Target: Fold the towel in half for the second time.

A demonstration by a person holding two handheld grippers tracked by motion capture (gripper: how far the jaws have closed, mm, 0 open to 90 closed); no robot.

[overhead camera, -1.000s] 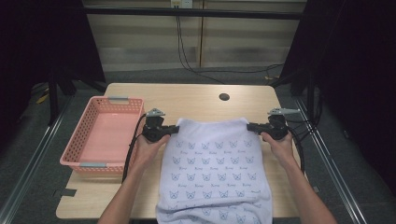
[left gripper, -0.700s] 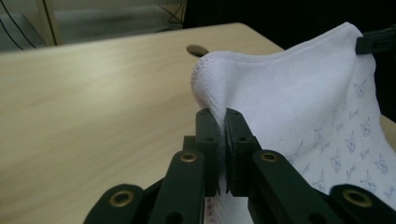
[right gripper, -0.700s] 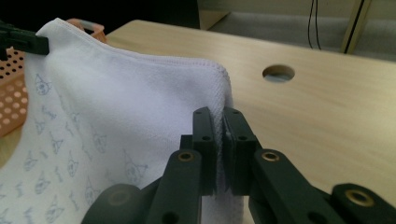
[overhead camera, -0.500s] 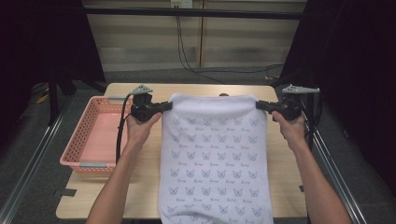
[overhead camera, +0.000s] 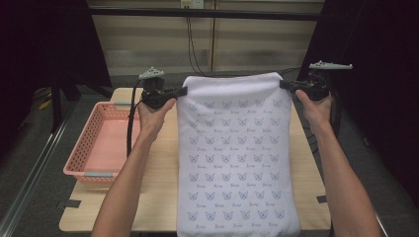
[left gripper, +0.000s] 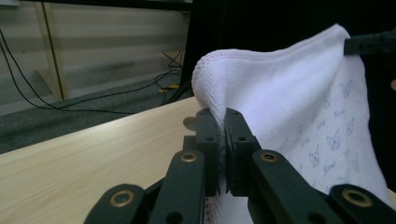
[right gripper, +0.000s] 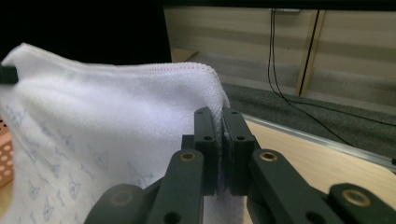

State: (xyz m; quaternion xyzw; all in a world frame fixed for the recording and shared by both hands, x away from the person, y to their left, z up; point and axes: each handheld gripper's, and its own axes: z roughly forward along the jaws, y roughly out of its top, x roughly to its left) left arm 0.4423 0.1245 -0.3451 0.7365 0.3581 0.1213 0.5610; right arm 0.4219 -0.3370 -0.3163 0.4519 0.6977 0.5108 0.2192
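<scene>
Towel point(overhead camera: 232, 153) hangs stretched over the table point(overhead camera: 158, 197), its top corners pinched by clamped left gripper point(overhead camera: 184, 91) at ten o'clock and right gripper point(overhead camera: 282, 84) at two.

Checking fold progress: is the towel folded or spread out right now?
Spread, not folded. The white printed towel hangs as one flat sheet, its top corners pinched by the left gripper and right gripper, its lower part draped over the table.
</scene>
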